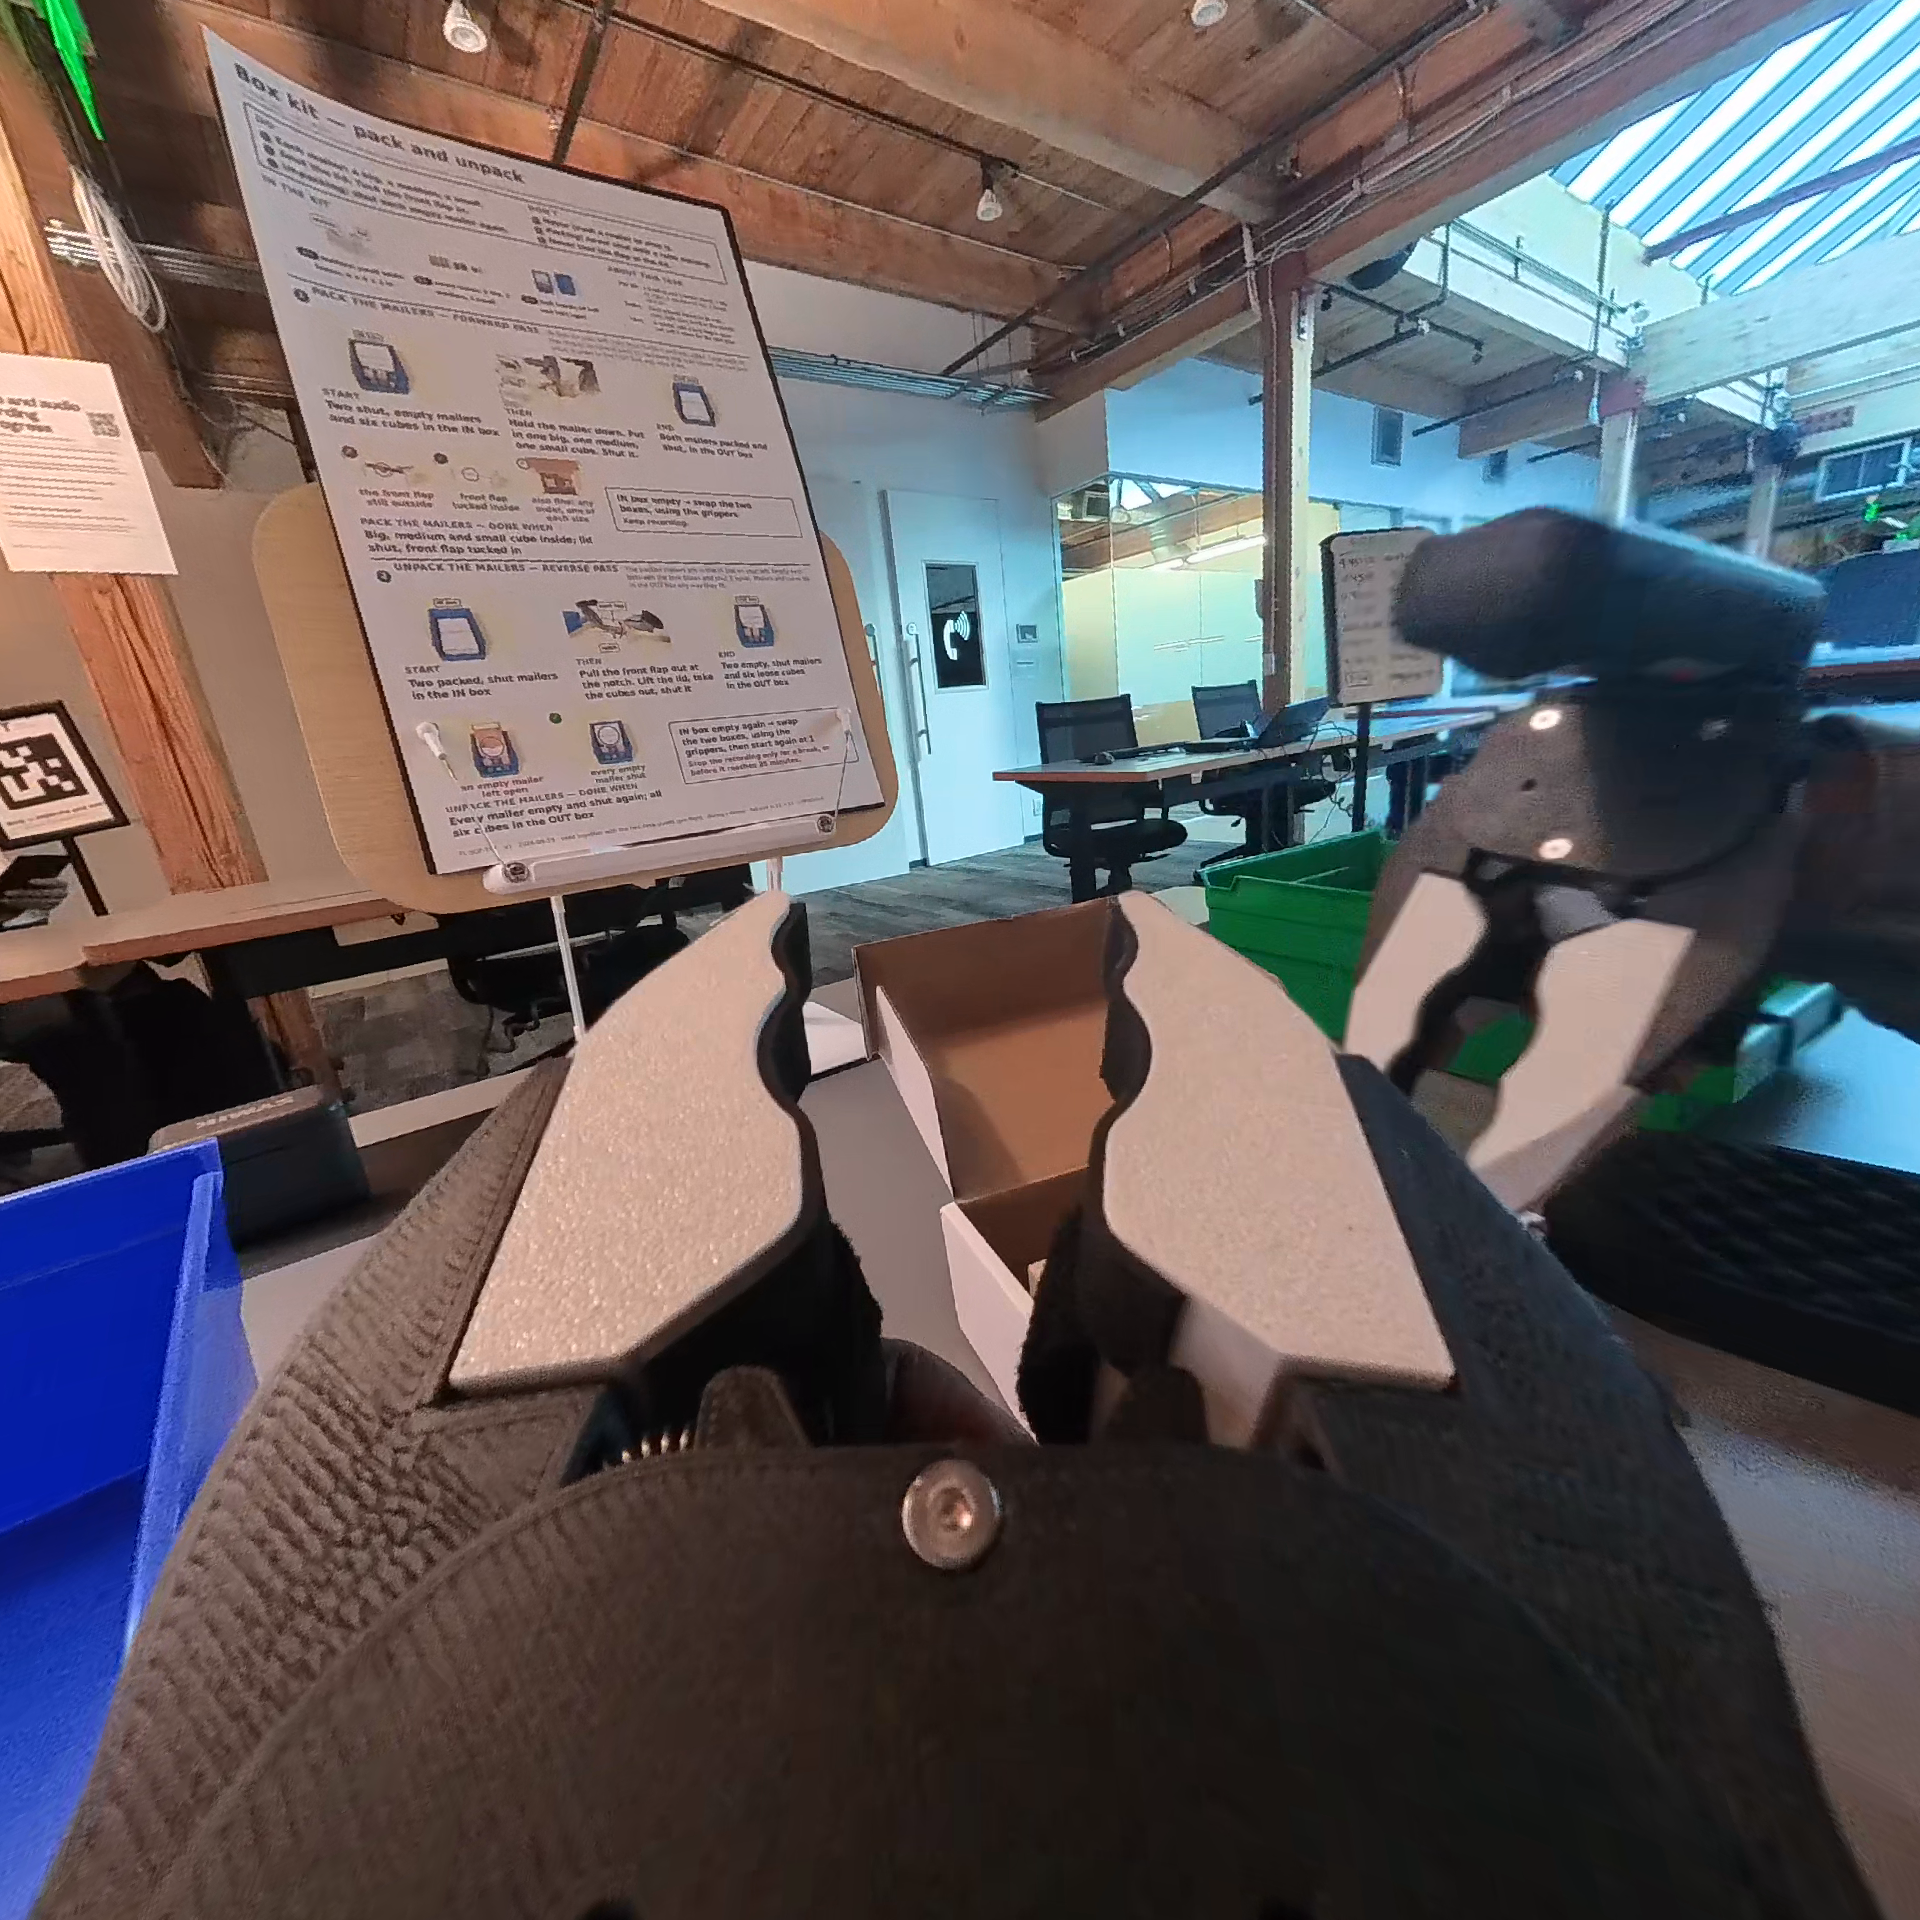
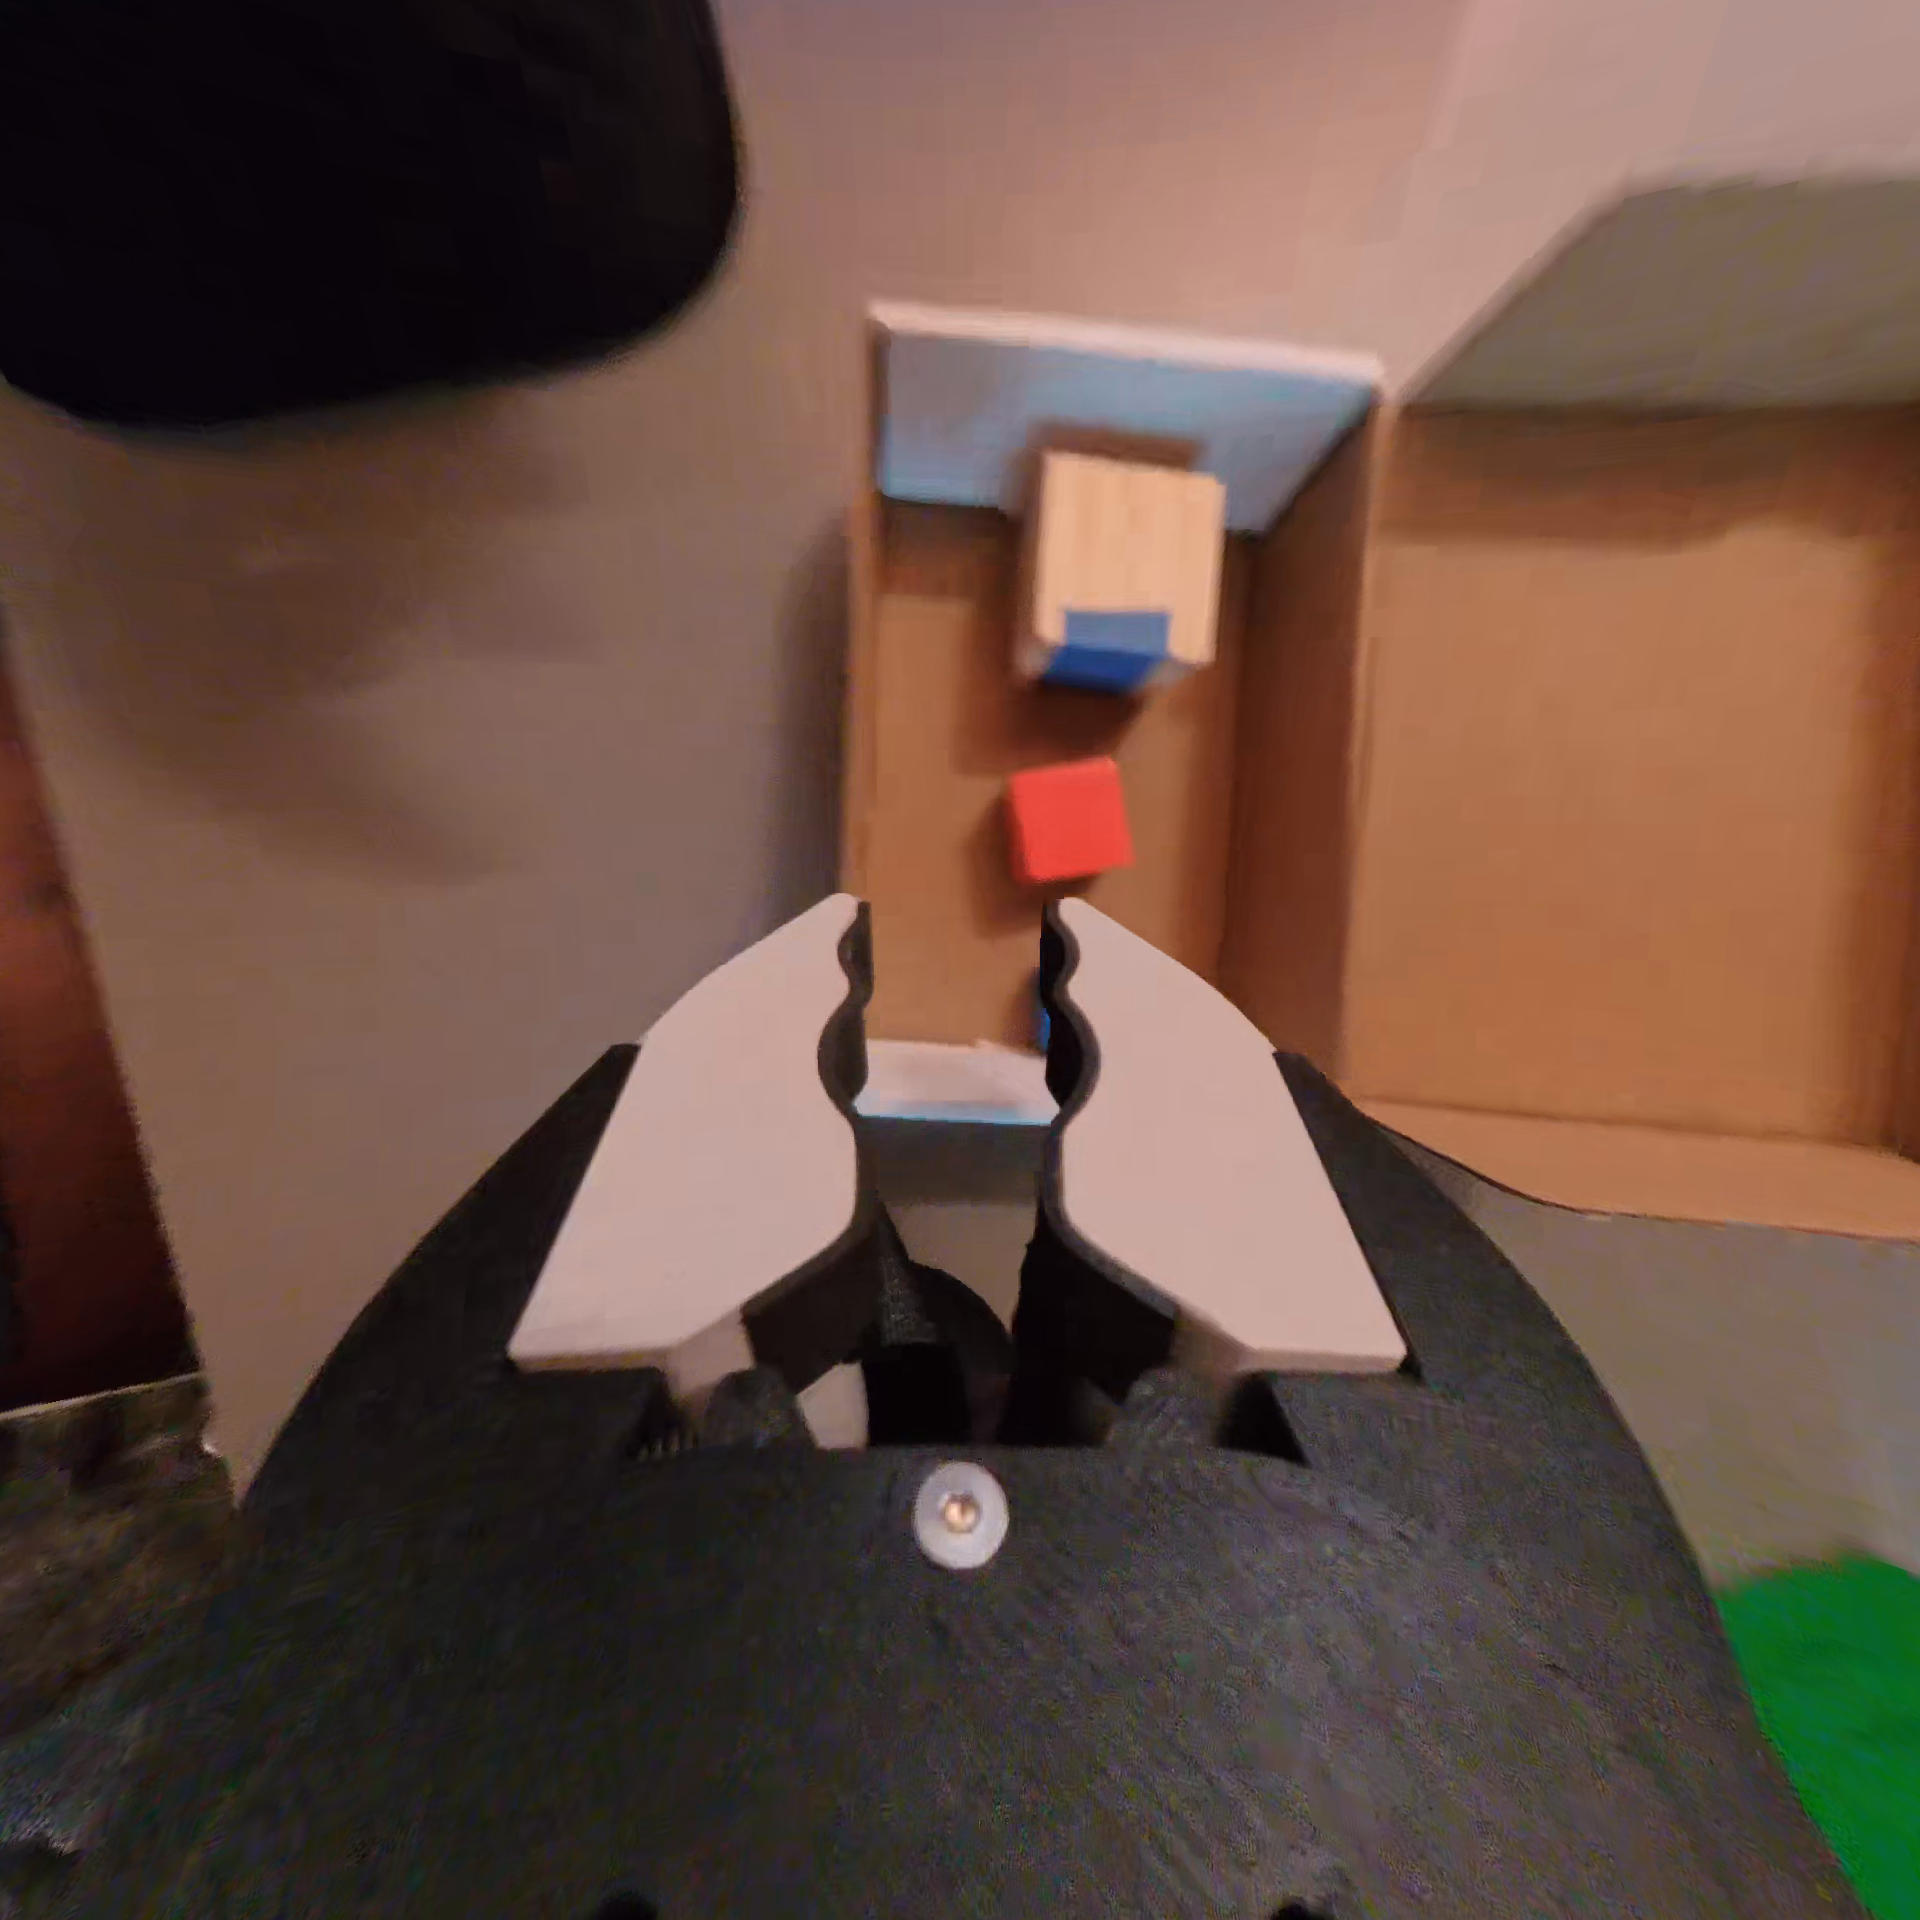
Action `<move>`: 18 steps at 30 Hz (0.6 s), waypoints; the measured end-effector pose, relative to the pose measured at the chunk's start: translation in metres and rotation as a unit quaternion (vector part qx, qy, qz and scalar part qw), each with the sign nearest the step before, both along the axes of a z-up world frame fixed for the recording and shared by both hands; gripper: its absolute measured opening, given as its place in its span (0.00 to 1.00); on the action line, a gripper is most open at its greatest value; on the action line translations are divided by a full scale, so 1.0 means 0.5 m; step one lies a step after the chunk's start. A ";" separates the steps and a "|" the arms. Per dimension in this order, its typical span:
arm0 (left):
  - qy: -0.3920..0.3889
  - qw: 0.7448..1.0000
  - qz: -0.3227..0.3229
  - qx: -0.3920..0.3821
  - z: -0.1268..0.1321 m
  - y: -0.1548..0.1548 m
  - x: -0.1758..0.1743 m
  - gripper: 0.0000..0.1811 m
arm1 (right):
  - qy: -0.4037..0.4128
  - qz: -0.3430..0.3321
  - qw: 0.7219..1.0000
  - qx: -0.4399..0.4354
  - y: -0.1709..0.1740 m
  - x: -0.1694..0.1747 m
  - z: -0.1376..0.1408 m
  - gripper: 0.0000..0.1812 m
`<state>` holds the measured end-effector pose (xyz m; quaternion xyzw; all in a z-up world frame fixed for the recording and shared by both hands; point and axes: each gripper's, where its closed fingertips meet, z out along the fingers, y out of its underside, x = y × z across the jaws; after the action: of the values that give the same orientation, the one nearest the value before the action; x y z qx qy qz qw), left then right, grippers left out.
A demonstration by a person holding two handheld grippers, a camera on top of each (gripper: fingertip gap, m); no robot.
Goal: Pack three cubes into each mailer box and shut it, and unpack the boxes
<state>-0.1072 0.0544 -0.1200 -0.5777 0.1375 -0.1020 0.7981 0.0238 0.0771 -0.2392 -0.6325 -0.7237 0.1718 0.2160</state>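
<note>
An open mailer box [image 2: 904, 727] lies on the table, its lid [image 2: 1621, 748] folded out to the right. Inside are a wooden cube [image 2: 1127, 540] with blue tape, a red cube [image 2: 1070, 831], and a sliver of something blue [image 2: 1042, 1023] behind my right fingertip. My right gripper [image 2: 956, 920] is open and empty, hovering above the box's near end. My left gripper [image 1: 956, 935] is open, its jaws on either side of the side wall of the mailer box [image 1: 987, 1049] with a wide gap. The right gripper also shows in the left wrist view [image 1: 1507, 1049], blurred.
A blue bin [image 1: 94, 1403] stands at the left and a green bin [image 1: 1299, 914] behind the box, also at the right wrist view's lower right [image 2: 1829, 1725]. An instruction board [image 1: 540, 499] stands on an easel behind the table. Desks and chairs are farther back.
</note>
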 end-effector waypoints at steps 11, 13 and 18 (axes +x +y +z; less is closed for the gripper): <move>-0.006 0.995 -0.025 -0.094 -0.058 0.037 0.020 0.30 | -0.003 0.024 0.999 0.037 -0.016 0.058 -0.040 0.03; -0.011 0.989 -0.037 -0.143 -0.086 0.055 0.024 0.29 | 0.012 0.036 0.999 0.009 -0.029 0.057 -0.037 0.06; -0.046 0.989 -0.010 -0.144 -0.072 0.103 -0.018 0.09 | 0.238 -0.075 0.966 -0.063 0.044 0.017 0.091 0.10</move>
<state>-0.1162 0.1056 -0.1558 -0.6797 0.0907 -0.1550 0.7112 0.0323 0.0994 -0.1938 -0.6383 -0.5899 0.3454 0.3540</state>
